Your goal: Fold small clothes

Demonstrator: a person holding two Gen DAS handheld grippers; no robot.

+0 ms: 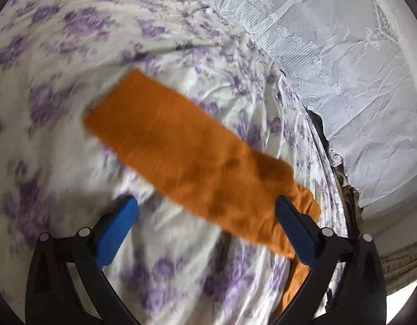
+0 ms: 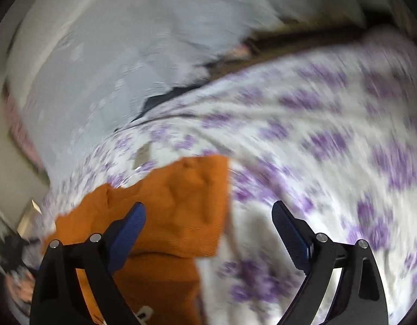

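An orange knitted garment lies as a long folded strip across the purple-flowered bedsheet, running from the middle toward the lower right. My left gripper is open just above its near end; the right blue pad overlaps the cloth's edge, and the pads do not pinch it. In the right wrist view the same garment sits at lower left, folded over itself. My right gripper is open, its left finger over the garment, with sheet showing between the pads. Both views are blurred.
A pale embossed cloth covers the area beyond the bed's edge, also pale cloth. A dark gap runs between it and the sheet. A small grey tag lies on the sheet near the garment.
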